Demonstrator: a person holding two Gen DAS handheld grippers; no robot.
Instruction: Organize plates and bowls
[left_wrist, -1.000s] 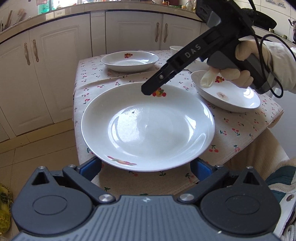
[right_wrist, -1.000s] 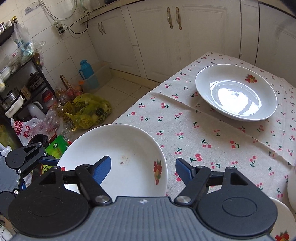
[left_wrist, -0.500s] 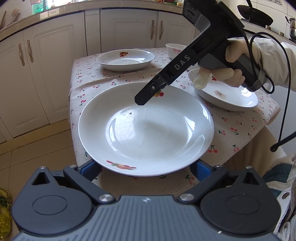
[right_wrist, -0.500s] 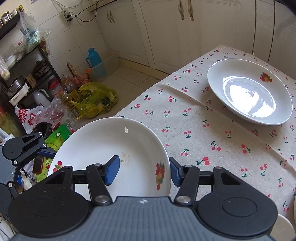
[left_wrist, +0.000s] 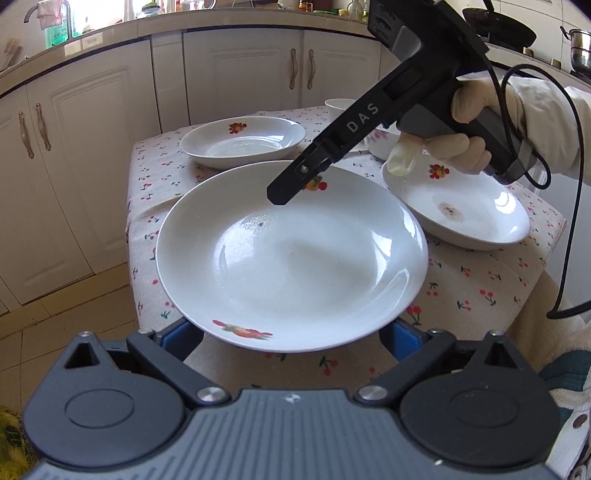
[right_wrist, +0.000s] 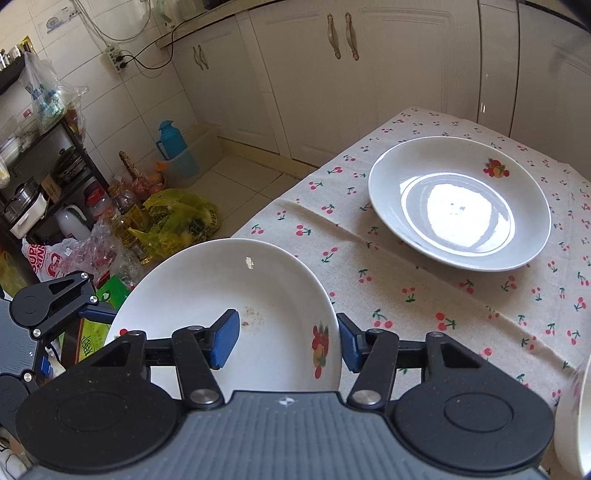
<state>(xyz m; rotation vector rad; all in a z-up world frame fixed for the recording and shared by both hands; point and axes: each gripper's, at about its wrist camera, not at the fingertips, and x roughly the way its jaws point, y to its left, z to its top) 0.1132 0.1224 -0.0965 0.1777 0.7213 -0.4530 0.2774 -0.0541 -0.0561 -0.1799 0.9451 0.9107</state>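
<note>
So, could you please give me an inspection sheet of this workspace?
Surface: cloth, cherry print.
Job's things: held plate off the cloth's edge; far plate, side plate and cup on the cloth.
Clutter: bags on the floor.
Grippers: right gripper jaws shut on the held plate's rim; left gripper jaws wide under its other rim, grip unclear.
Cables: cable trails from the right gripper.
Surroundings: cabinets, shelf.

My left gripper (left_wrist: 291, 338) holds a large white plate (left_wrist: 291, 254) above the cherry-print counter (left_wrist: 476, 284). My right gripper (left_wrist: 280, 194) reaches over its far rim. Two more plates (left_wrist: 242, 142) (left_wrist: 461, 210) sit behind.
</note>
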